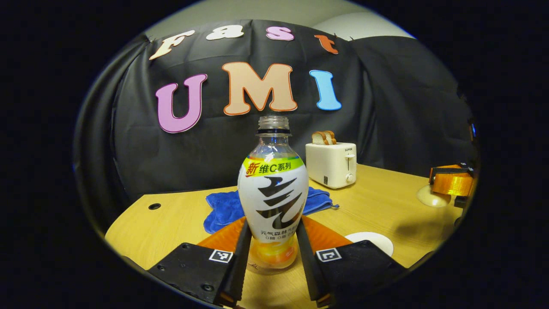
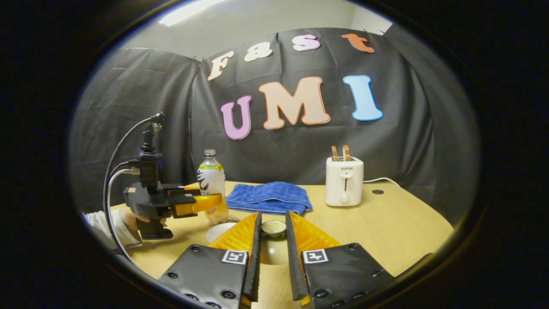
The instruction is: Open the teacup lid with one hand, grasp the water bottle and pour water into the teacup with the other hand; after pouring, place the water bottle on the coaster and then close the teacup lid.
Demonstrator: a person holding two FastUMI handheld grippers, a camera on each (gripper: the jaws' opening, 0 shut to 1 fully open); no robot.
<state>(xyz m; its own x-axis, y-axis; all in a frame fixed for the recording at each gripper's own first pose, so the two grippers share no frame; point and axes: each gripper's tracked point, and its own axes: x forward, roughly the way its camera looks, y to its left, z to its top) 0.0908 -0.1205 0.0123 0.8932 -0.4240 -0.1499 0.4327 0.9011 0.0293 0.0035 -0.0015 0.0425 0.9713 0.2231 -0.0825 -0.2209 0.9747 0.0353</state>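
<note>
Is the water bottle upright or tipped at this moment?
Upright. In the left gripper view the water bottle stands straight, neck up and capless, between the left gripper fingers. The right gripper view also shows it vertical on the table.

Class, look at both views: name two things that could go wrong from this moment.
1. The water bottle has no cap, and the left gripper clasps it low with its fingers; lifted, it might tip or slop onto the blue cloth.
2. The right gripper has its fingers flanking the teacup lid; whether they press it is unclear, so it may slip.
</note>
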